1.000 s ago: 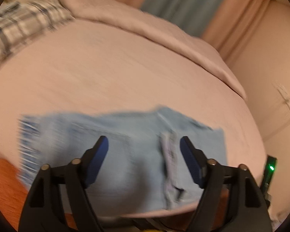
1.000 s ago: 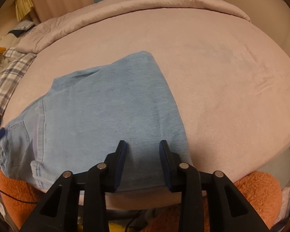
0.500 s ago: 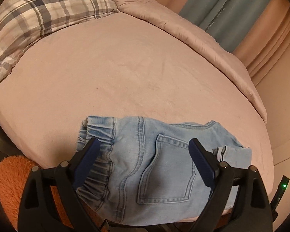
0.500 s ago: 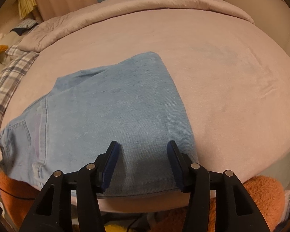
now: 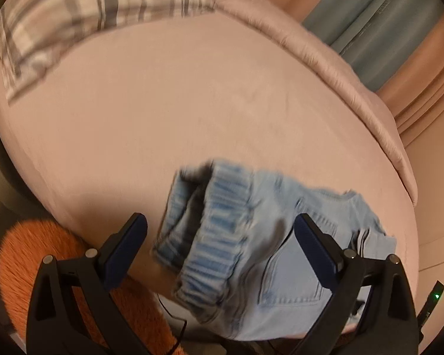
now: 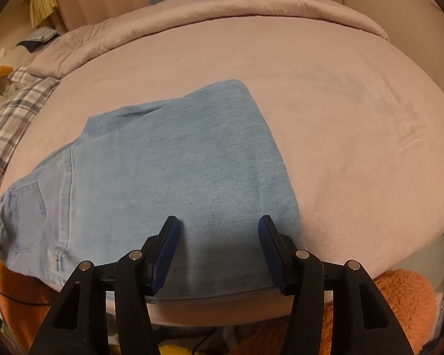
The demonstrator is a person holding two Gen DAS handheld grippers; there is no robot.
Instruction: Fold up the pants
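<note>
The folded light-blue pants (image 6: 168,183) are laid at the near edge of the pink bed (image 6: 340,118), their elastic waistband (image 5: 219,227) bunched up. The left tool (image 5: 220,236) is spread wide over the waistband; the right tool (image 6: 219,233) is held wide over the folded end. A plaid pillow (image 5: 83,9) is seen beyond the pants.

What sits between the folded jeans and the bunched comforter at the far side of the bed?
Only bare pink sheet; the right wrist view shows nothing lying between the jeans and the comforter.
</note>
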